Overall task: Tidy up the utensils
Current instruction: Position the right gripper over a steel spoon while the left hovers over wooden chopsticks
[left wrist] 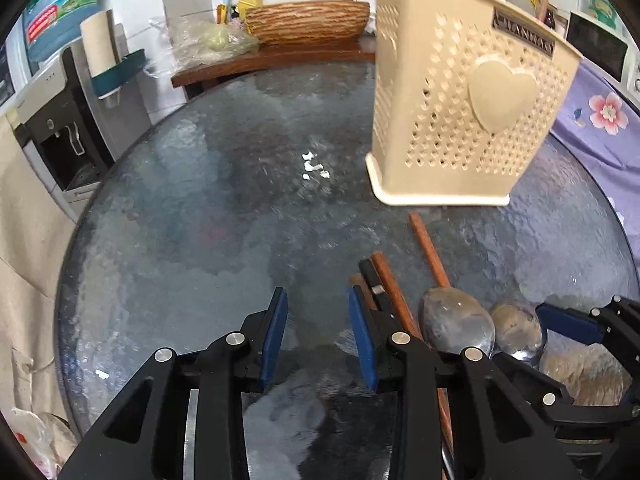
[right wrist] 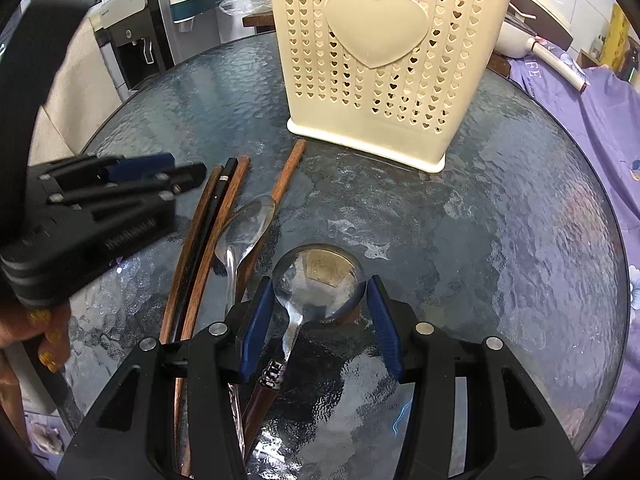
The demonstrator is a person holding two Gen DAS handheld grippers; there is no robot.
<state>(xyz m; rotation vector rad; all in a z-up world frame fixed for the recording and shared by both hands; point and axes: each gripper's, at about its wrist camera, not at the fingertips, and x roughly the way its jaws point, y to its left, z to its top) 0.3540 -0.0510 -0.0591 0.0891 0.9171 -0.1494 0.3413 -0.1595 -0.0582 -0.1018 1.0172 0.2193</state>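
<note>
cream utensil holder (right wrist: 384,60) upright near table (right wrist: 520,220) far edge, contents mostly hidden | chopsticks (right wrist: 208,240), two spoons (right wrist: 320,280) lie before it | left hand-held gripper (left wrist: 318,332) open, empty | right hand-held gripper (right wrist: 320,320) open, straddling larger spoon's bowl

round glass table (right wrist: 500,208): cream holder (right wrist: 384,60), chopsticks (right wrist: 208,240), two spoons (right wrist: 316,280) on it.

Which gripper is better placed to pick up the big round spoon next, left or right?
Right. The right gripper is open with the big spoon's bowl between its fingers. The left gripper is open over bare glass beside the chopsticks.
</note>
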